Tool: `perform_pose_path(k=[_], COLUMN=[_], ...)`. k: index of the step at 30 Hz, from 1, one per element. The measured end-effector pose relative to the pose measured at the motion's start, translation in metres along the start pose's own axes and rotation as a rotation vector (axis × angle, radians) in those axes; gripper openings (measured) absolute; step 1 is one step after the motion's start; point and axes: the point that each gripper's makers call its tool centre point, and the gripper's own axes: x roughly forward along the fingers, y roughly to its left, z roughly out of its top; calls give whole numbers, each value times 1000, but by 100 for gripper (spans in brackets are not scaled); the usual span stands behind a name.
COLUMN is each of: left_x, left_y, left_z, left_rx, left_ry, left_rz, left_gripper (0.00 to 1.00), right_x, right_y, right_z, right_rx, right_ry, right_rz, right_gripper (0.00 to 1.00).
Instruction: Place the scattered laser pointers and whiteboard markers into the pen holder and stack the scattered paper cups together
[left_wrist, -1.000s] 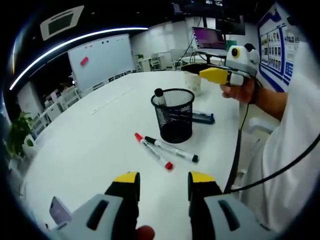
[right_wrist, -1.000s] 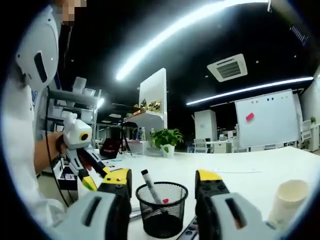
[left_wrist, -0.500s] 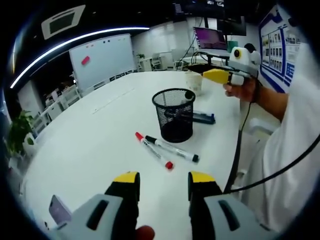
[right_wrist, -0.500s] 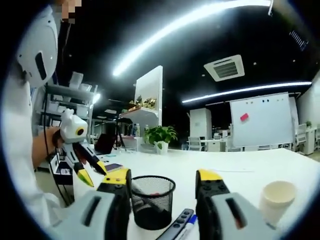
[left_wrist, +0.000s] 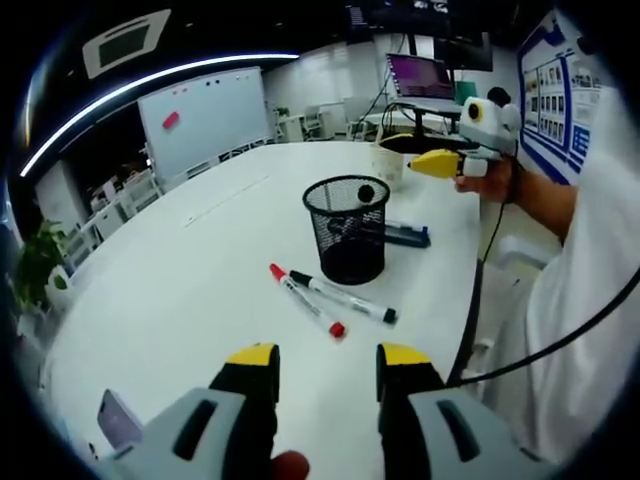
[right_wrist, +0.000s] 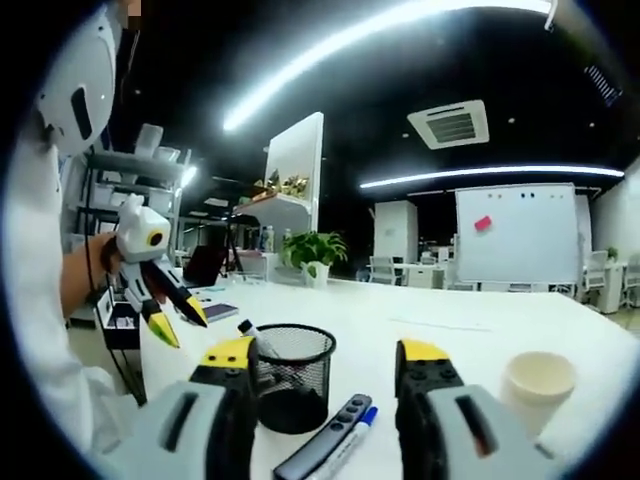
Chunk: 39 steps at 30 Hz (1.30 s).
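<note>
A black mesh pen holder (left_wrist: 347, 232) (right_wrist: 290, 378) stands mid-table with one black-capped marker (left_wrist: 365, 190) (right_wrist: 247, 328) leaning inside it. In front of it lie a red-capped marker (left_wrist: 306, 301) and a black-capped marker (left_wrist: 345, 299). Behind it rest a dark laser pointer (left_wrist: 405, 235) (right_wrist: 322, 452) and a blue-tipped marker (right_wrist: 352, 436). One paper cup (left_wrist: 388, 165) (right_wrist: 538, 384) stands upright farther back. My left gripper (left_wrist: 328, 360) (right_wrist: 178, 320) is open and empty, short of the two loose markers. My right gripper (right_wrist: 327, 360) (left_wrist: 435, 163) hovers open beside the cup and holds nothing.
A purple phone-like object (left_wrist: 118, 420) lies near my left jaw. The person's white sleeve and a black cable (left_wrist: 478, 300) hang along the table's right edge (left_wrist: 470, 250). A laptop (left_wrist: 420, 78) and a whiteboard (left_wrist: 205, 115) stand far behind.
The marker inside the holder has tipped from upright to leaning against the opposite rim. The right gripper has drifted slightly back and lower, bringing the laser pointer into its view.
</note>
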Motion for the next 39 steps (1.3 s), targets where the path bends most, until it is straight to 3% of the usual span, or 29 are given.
perform_pose_path(k=[39], left_x=[-1], left_y=[-2], left_z=[-4], left_rx=[4], left_ry=[15], left_rz=[-2], left_gripper=[40], right_x=[-21], right_y=[-27], right_z=[-46], right_rx=[-19], right_ry=[210], right_rz=[-85], right_gripper=[53])
